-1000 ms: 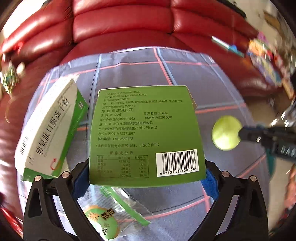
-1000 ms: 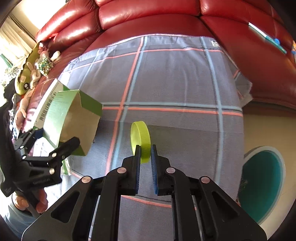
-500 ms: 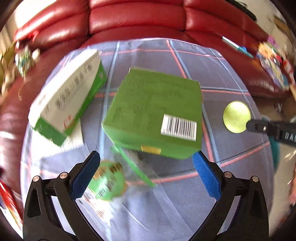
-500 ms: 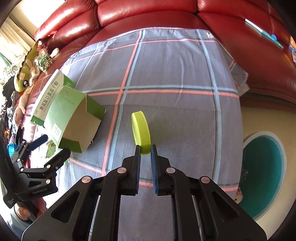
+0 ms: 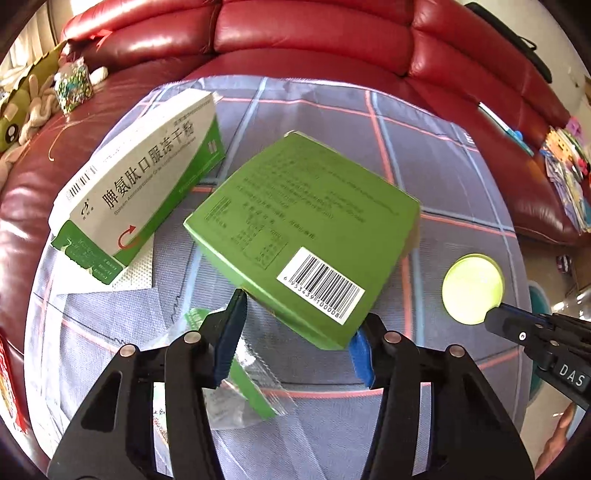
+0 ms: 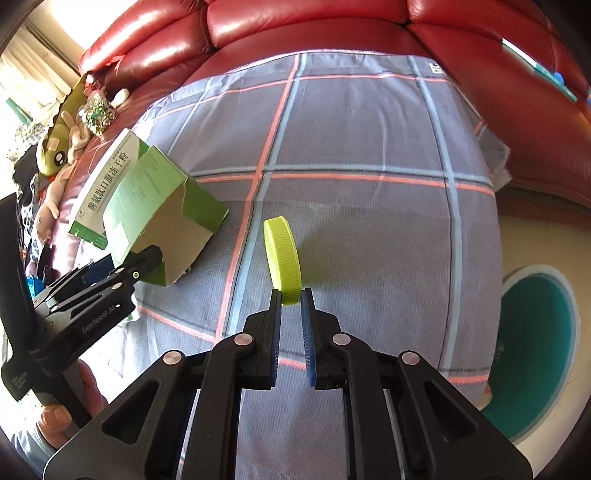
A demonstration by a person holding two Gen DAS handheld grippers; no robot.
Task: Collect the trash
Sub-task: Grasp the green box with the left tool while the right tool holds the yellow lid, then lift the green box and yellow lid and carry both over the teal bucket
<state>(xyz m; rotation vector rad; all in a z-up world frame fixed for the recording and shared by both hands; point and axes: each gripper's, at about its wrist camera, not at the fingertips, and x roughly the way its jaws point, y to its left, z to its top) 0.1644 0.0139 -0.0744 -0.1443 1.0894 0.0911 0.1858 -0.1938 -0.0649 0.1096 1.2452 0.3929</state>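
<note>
A green carton (image 5: 306, 221) with a barcode lies on the plaid cloth (image 6: 369, 129), its open end (image 6: 177, 236) facing my right gripper. My left gripper (image 5: 297, 326) hovers at the carton's near corner. Its jaws are closing, the corner sits just past the fingertips, and the pads do not press on it. From the right wrist view the left gripper (image 6: 125, 266) stands at the carton's open end. My right gripper (image 6: 291, 295) is shut on the rim of a yellow-green lid (image 6: 282, 254), held on edge above the cloth. That lid (image 5: 472, 290) also shows at the right gripper's tip (image 5: 495, 317).
A white and green medicine box (image 5: 140, 177) lies left of the carton on a foil blister sheet (image 5: 136, 273). A clear wrapper (image 5: 243, 387) lies under my left fingers. The red sofa (image 5: 314, 33) rings the cloth, with plush toys (image 6: 55, 147) at left. A teal round thing (image 6: 535, 350) sits on the floor.
My left gripper let go of the green carton, which dropped onto the cloth and turned; its jaws then narrowed. The right gripper stayed put with the lid.
</note>
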